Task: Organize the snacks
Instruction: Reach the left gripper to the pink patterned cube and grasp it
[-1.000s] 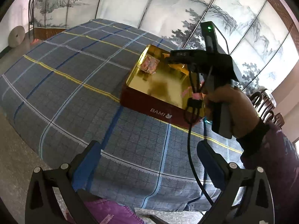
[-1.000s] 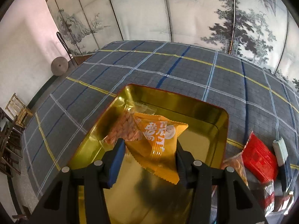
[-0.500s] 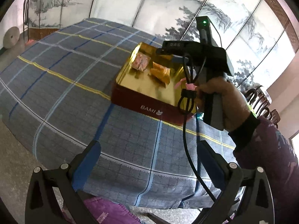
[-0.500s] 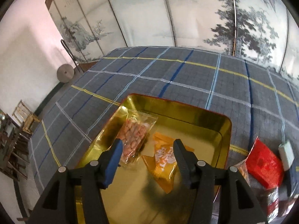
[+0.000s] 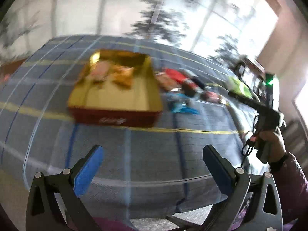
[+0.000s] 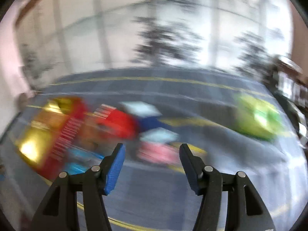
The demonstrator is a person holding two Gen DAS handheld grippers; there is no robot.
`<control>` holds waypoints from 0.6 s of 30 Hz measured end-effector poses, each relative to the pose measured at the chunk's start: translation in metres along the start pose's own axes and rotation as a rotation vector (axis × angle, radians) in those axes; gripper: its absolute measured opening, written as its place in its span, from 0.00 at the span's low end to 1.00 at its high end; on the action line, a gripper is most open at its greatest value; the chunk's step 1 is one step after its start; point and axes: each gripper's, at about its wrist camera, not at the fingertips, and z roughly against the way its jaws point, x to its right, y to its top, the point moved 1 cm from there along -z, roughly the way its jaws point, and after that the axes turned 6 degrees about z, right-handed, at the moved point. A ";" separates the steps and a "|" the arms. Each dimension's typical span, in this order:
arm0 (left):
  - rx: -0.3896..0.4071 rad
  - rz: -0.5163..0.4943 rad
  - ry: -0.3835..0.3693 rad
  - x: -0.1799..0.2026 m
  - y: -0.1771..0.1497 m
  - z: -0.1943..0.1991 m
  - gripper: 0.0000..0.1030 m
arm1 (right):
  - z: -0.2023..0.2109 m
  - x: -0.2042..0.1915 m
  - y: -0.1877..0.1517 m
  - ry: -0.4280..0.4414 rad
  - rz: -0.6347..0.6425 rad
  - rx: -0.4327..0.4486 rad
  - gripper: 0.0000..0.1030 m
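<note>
A motion-blurred view over a blue plaid tablecloth: the right gripper, jaws just opening with nothing between them, hangs above it. At nine o'clock sits a gold tin; red, pink and blue packets cluster centrally, a green packet at two o'clock.

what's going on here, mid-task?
A person is sorting snacks into a gold tin on a plaid tablecloth. Two packets already lie in it. The right gripper is empty, its jaws have just been opening, and it faces the loose packets beside the tin, with a pink packet straight ahead. The left gripper is open and holds nothing. Both views are motion-blurred.
</note>
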 end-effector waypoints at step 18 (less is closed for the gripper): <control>-0.310 -0.079 -0.145 0.082 0.102 -0.131 0.90 | -0.001 0.108 -0.085 -0.013 -0.258 -0.023 0.58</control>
